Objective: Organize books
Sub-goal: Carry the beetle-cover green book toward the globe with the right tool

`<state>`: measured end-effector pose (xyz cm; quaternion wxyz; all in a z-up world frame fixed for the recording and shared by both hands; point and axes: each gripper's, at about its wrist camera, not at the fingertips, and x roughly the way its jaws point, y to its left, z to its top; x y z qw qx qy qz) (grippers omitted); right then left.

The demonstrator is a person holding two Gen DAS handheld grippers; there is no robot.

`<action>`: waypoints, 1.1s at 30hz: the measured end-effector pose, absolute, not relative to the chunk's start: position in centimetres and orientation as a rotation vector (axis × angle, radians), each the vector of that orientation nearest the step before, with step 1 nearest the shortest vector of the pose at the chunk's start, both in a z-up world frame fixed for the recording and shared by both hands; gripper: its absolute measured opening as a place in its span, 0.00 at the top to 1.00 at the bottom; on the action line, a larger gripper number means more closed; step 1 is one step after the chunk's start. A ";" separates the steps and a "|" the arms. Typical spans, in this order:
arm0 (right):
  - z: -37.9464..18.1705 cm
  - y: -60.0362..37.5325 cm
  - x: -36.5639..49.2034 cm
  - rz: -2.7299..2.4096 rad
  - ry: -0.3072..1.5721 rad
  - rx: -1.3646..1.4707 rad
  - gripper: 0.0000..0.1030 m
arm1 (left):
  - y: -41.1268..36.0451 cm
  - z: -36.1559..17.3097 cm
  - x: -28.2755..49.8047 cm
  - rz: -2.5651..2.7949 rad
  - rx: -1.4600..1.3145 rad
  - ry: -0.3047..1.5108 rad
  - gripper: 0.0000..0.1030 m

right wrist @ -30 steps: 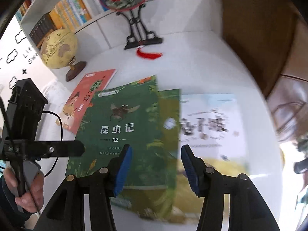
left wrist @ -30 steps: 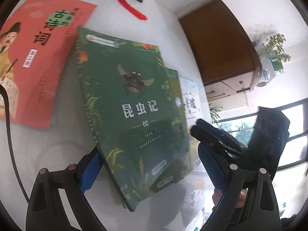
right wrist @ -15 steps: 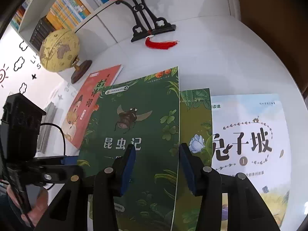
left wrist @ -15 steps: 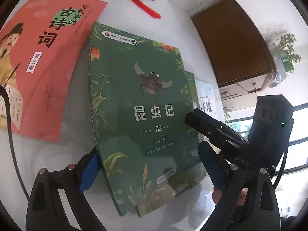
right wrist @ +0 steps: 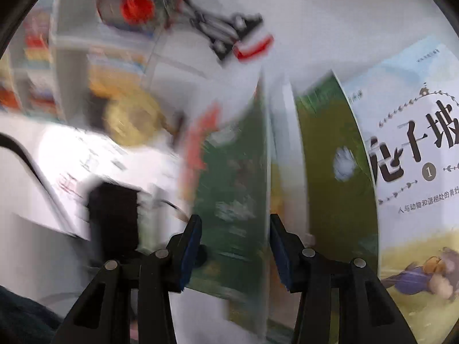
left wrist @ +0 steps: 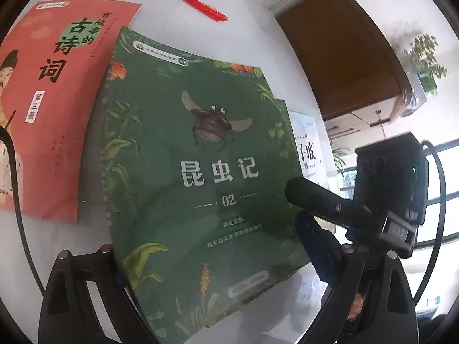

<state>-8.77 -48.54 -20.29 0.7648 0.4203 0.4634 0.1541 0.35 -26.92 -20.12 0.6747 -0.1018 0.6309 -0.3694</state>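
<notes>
The left gripper (left wrist: 212, 261) has its blue-padded fingers (left wrist: 314, 250) spread wide on both sides of the dark green insect book (left wrist: 198, 172); whether the pads press its edges I cannot tell, since the left pad is hidden behind the cover. This book, with a beetle and "02" on the front, lies on a white table (left wrist: 252, 28), partly over a second green book (right wrist: 335, 154) and the pink poetry book (left wrist: 54, 109) to its left. The right gripper (right wrist: 233, 246) holds its fingers (right wrist: 190, 246) half apart with the green book's raised edge between them — the view is blurred, so contact is not clear. To the right lies a pale blue book (right wrist: 416, 149) marked "1". Farther back are a red tassel (left wrist: 200, 3), a black stand (right wrist: 226, 31), a globe (right wrist: 132, 120) and a brown cabinet (left wrist: 338, 63).
</notes>
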 end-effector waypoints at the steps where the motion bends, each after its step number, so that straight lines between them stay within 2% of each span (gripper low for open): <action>1: -20.5 -48.6 -8.5 0.341 1.010 0.927 0.54 | -26.9 -20.2 0.4 -0.835 -0.246 1.424 0.10; 7: -20.6 -47.8 -7.8 0.305 1.014 0.894 0.54 | -26.4 -19.8 0.1 -0.856 -0.254 1.399 0.12; 15: -18.3 -43.8 -6.4 0.209 1.038 0.474 0.56 | -24.5 -19.6 -0.1 -0.877 -0.252 1.404 0.19; 21: -15.7 -42.7 -6.7 0.275 0.952 0.392 0.56 | -24.0 -16.7 -1.0 -0.905 -0.200 1.318 0.26; 24: -15.9 -43.2 -6.4 0.310 0.965 0.436 0.54 | -23.9 -16.7 -0.9 -0.934 -0.189 1.327 0.26; 33: -20.4 -45.2 -6.6 0.325 1.043 0.634 0.56 | -21.4 -20.4 1.1 -0.915 -0.401 1.422 0.26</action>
